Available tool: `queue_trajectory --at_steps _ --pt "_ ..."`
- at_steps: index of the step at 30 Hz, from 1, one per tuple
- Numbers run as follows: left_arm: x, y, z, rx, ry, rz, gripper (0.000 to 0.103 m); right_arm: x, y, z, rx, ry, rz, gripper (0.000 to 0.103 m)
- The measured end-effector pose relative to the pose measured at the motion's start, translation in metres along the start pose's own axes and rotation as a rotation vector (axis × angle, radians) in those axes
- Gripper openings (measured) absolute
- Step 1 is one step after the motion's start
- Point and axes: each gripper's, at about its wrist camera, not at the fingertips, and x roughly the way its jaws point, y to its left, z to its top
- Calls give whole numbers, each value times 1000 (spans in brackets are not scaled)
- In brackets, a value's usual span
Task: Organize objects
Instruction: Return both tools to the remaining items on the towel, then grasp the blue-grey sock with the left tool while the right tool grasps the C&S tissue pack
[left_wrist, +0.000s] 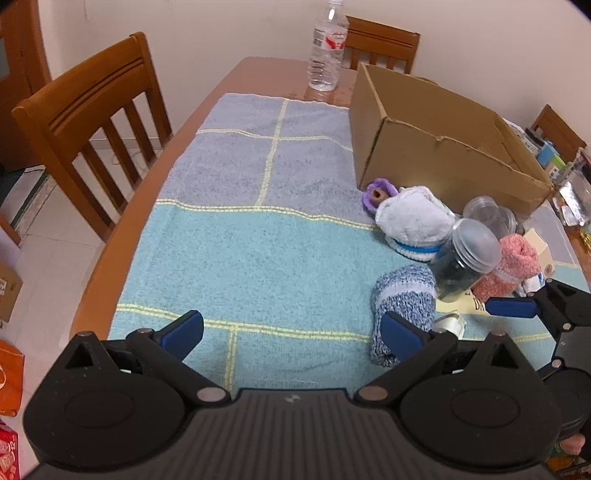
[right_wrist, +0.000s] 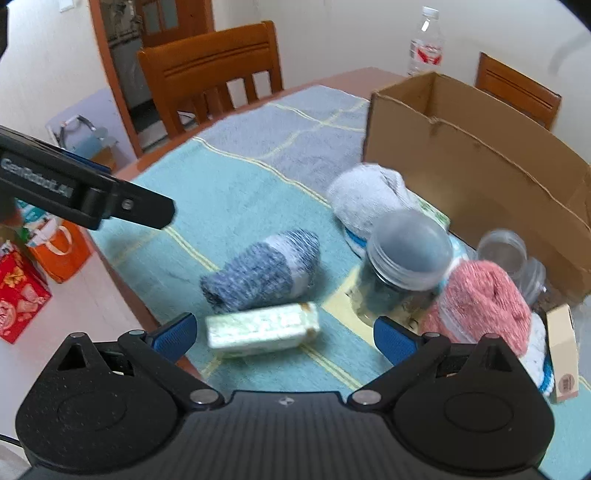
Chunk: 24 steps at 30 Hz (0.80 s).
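A pile of objects lies on a blue-green towel beside an open cardboard box: a blue rolled sock, a white sock bundle, a pink sock, a clear lidded jar and a purple item. My left gripper is open and empty, low over the towel, its right finger by the blue sock. My right gripper is open over a pale green packet, with the blue sock, jar and pink sock just beyond.
A water bottle stands at the table's far end behind the box. Wooden chairs stand round the table. A second clear jar lies by the box. A small cardboard carton sits at the right. Bags stand on the floor.
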Motion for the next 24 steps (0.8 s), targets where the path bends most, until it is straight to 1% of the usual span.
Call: queue_trajectory --at_steps 3,5,9,11,14,18,20,22,24 --pt "5 -3 -1 17 13 -29 101 -3 -8 -8 30 13 -7 103" --pt "9 -6 0 33 15 -41 101 -5 -13 -15 36 28 -27 103" --pt "15 -15 4 54 16 -99 101 -4 -21 -26 38 54 -43 103" --pt "19 -23 6 75 18 -123 101 -3 -24 -29 34 55 -40 103" --pt "25 -37 6 120 25 -156 101 -5 -26 -31 25 42 -13 103" --pt "39 -55 6 172 39 -156 101 -3 -25 -33 -1 41 -2 103" --pt "51 -60 5 174 53 -169 101 -1 -23 -34 -15 38 7 103" --pt "62 -63 4 161 70 -167 101 -1 -21 -33 -27 37 14 103" --pt "68 -61 2 136 82 -194 102 -1 -18 -32 -49 26 22 103"
